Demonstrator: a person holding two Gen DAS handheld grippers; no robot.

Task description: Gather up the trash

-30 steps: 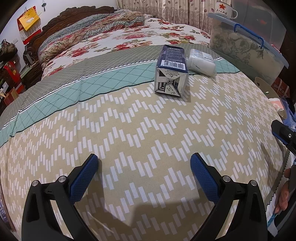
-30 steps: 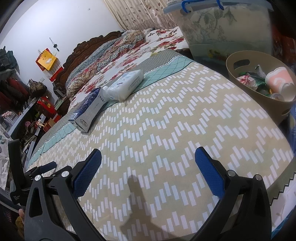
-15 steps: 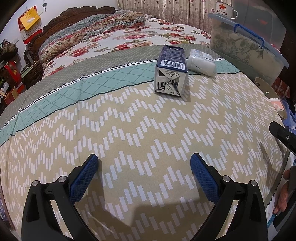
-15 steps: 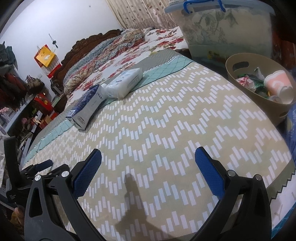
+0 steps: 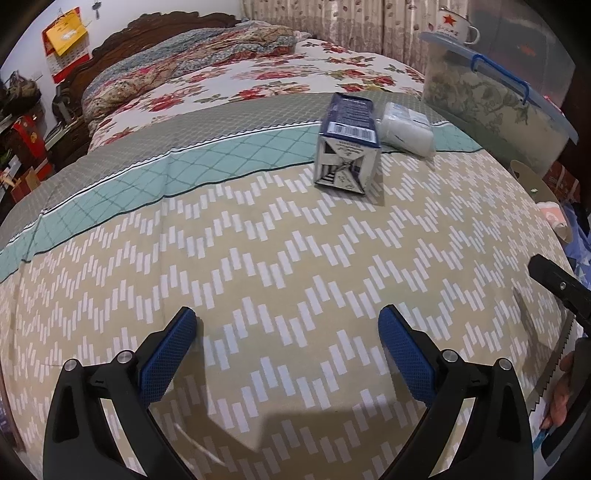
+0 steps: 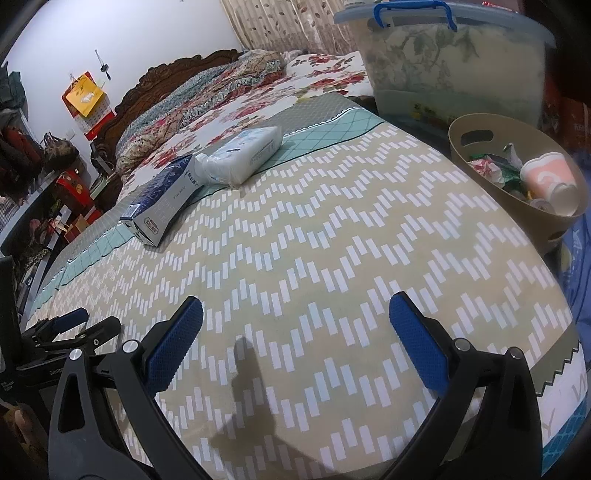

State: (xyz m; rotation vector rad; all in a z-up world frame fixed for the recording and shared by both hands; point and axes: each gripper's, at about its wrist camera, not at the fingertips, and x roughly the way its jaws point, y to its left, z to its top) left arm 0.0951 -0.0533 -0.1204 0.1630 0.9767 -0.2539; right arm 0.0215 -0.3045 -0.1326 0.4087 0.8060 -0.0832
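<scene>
L gripper (image 5: 286, 332) sits low over the beige zigzag bedspread (image 5: 277, 258), jaws wide, nothing between the blue pads (image 5: 166, 356). R gripper (image 6: 295, 325) is the same: spread wide, empty, over the near end of the bed.

L view only: at 3 o'clock a black bar of the R gripper pokes in from the edge, w/ part of a hand (image 5: 561, 391) below it. R view only: at 9 o'clock the L gripper's blue-tipped finger (image 6: 68, 319) shows side-on, just above the cover.

Mid-bed, approx 12–1 o'clock in L view, the blue-and-white carton (image 5: 347, 147) lies on its side, its folded end facing the cam, on the border of the beige and teal band. Touching its R side is a white plastic-wrapped pack (image 5: 406, 129). In R view both sit at 10–11 o'clock: carton (image 6: 162, 199) side-on, pack (image 6: 243, 155) behind it, one end against it.

R view at 2–3 o'clock shows the beige bin (image 6: 476, 162) off the bed edge, holding wrappers and a pink-and-white cup (image 6: 550, 177); in L view only its rim (image 5: 532, 182) peeks out at 3 o'clock.

Farther: clear storage tub w/ blue handle (image 6: 443, 59). L view alone shows a red-star enamel mug (image 5: 454, 24) on its lid. Beyond that, floral quilt (image 5: 258, 81) and carved headboard (image 5: 147, 40).
</scene>
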